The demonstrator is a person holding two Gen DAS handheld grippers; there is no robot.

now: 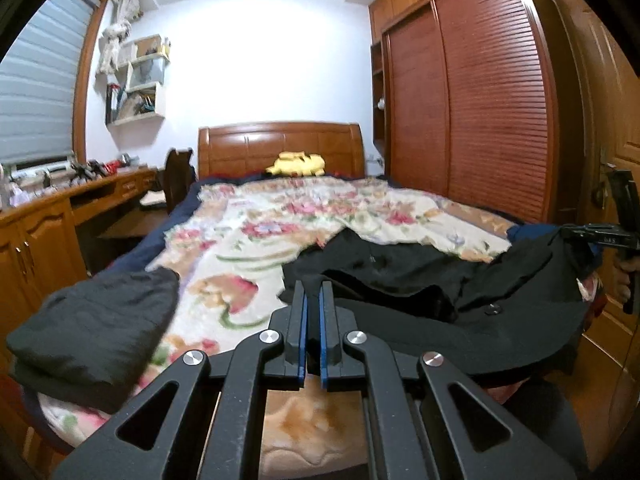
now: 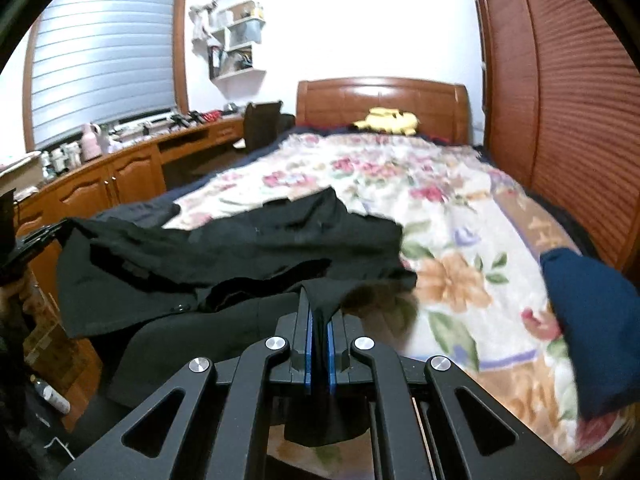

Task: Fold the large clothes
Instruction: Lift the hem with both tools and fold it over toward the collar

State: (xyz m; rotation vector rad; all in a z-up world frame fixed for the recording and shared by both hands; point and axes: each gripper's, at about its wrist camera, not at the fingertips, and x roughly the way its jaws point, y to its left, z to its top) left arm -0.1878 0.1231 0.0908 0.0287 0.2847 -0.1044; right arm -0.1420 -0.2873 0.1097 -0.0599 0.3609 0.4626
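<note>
Stretching crosswise between tongs: black garment [image 2: 240, 240]

You get even, bright indoor light, and the white wall [image 1: 260, 72] beyond the jaws is nearly blown out. Motion blur smears the floral blanket [image 2: 452, 216] ahead of them. Fisheye bending curves the wardrobe [image 1: 472, 100], and the corners go black.
</note>
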